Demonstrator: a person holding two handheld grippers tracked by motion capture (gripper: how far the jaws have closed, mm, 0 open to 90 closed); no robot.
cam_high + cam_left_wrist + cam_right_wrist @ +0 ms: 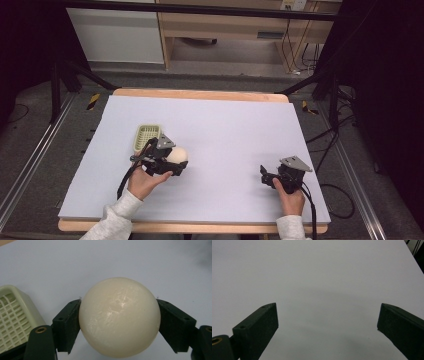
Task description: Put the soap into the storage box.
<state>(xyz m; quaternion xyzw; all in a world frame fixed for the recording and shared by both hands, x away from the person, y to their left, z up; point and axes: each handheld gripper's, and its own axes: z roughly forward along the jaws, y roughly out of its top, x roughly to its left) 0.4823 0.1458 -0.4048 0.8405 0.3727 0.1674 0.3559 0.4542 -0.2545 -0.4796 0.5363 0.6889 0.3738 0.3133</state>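
A cream-white ball (119, 316) sits between the two black jaws of my left gripper (119, 322), which is shut on it; both pads press its sides. From above, the ball (178, 154) shows at the tip of the left gripper (170, 159), left of the table's middle. A pale green slotted basket (147, 137) lies just behind and left of that gripper, and its corner (15, 315) appears at the left of the left gripper view. My right gripper (265, 175) rests near the front right of the table, jaws (327, 322) wide apart over bare surface, open with nothing between them.
The table is a pale lilac board (225, 130) with a wooden rim (200, 94). Beyond it are the floor, black stand legs (60, 85), a wooden cabinet (225, 25) and cables (330, 145) at the right.
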